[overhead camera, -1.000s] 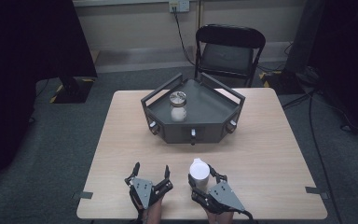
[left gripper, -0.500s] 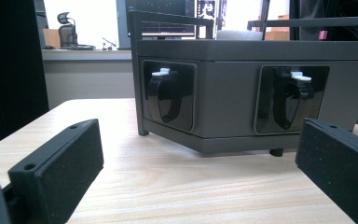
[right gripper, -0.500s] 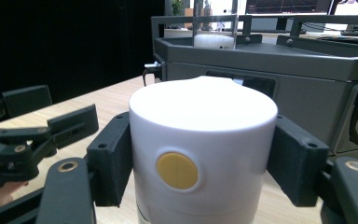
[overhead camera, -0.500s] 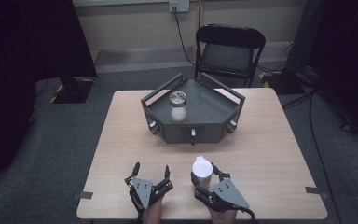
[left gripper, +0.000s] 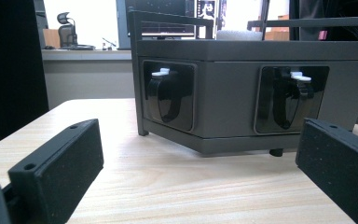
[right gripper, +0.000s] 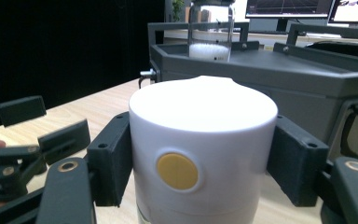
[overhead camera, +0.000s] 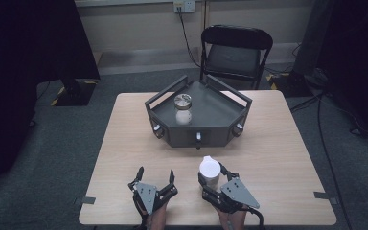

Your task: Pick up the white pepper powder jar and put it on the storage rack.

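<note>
Gripping white bottle [right gripper: 203, 158], right fingers [right gripper: 112, 163]

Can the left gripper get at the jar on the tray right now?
Probably yes. The left gripper is open and holds nothing, with bare table between it and the tray. The jar stands behind the tray's front wall, so it would likely have to come in over that.

A light wooden table [overhead camera: 124, 143] stands on grey carpet [overhead camera: 52, 158], with tape tabs at its near corners. Behind it, 1 black folding chair [overhead camera: 235, 52] faces the table before a pale wall [overhead camera: 134, 19] that carries a socket [overhead camera: 184, 5] with a dangling cable. Black curtains [overhead camera: 24, 43] darken both sides of the room.
</note>
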Demonstrator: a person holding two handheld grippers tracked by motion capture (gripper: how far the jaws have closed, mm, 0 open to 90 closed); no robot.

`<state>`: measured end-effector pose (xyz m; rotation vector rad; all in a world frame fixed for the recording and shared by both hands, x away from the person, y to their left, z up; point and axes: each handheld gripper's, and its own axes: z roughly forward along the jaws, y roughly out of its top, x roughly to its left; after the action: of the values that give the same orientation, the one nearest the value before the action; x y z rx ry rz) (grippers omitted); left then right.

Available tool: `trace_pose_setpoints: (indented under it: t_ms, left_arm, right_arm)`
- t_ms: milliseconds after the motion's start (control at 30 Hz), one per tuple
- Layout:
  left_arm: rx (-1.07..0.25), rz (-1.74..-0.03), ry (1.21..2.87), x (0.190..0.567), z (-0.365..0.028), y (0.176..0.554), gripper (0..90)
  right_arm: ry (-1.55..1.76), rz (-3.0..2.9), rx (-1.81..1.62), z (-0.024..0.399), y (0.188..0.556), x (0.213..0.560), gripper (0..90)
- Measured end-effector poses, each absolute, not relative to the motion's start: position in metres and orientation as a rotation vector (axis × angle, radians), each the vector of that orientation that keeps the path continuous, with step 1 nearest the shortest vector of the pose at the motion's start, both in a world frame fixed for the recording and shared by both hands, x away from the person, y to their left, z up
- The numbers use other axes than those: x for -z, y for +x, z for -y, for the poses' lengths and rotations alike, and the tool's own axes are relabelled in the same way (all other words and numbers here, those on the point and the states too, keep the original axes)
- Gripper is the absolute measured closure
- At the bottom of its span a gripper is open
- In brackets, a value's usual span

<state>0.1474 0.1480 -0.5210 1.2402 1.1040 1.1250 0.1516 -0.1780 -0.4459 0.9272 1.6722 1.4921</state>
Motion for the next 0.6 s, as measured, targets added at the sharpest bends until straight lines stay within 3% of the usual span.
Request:
trace_pose_setpoints:
  t_ms: [600]
  left_arm:
    - [-1.125, -1.104, 1.240, 0.521, -0.148, 0.147, 0.0]
  right_arm:
    - [0.855, -1.691, -1.511, 0.188, 0.169, 0.414, 30.5]
